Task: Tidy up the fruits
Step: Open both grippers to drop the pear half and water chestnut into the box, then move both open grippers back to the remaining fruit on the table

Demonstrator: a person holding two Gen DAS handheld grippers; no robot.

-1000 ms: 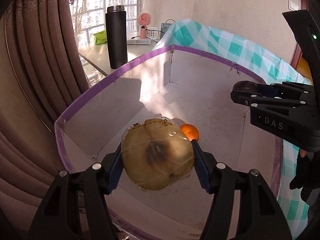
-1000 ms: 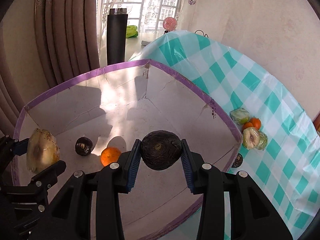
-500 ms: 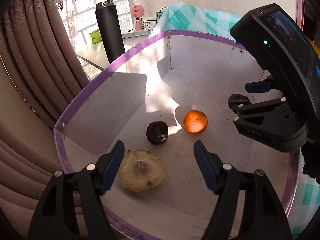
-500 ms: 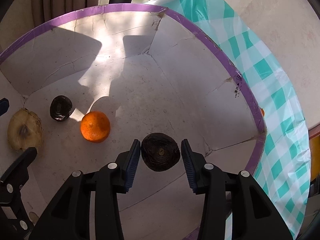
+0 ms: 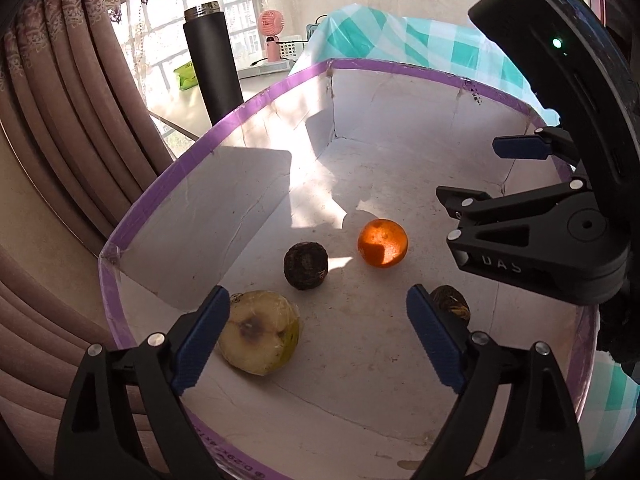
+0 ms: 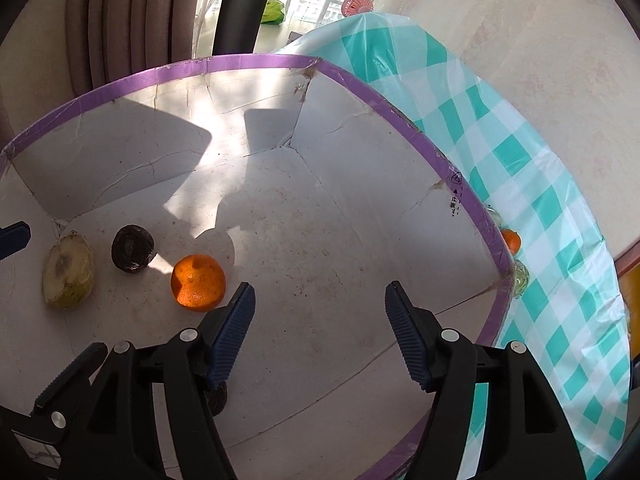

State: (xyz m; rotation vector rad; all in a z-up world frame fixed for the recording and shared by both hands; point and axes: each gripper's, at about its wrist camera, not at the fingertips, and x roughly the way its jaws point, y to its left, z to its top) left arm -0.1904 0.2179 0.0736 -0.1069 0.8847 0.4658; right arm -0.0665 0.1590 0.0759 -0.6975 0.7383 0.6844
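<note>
Both left tongs (image 5: 314,336) and right tongs (image 6: 320,332) spread apart, empty, over purple-rimmed white cardboard box (image 5: 248,200) holding wrapped yellow pear half (image 5: 262,338), two dark round fruits (image 5: 306,265), orange mandarin (image 5: 383,242).

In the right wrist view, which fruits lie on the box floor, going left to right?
Wrapped pale fruit → dark fruit → orange.

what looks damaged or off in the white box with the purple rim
The plastic-wrapped halved pale fruit has a dark brown patch at its core, like bruising or rot. The white purple-rimmed cardboard box has cracked, creased walls and stained floor.
</note>
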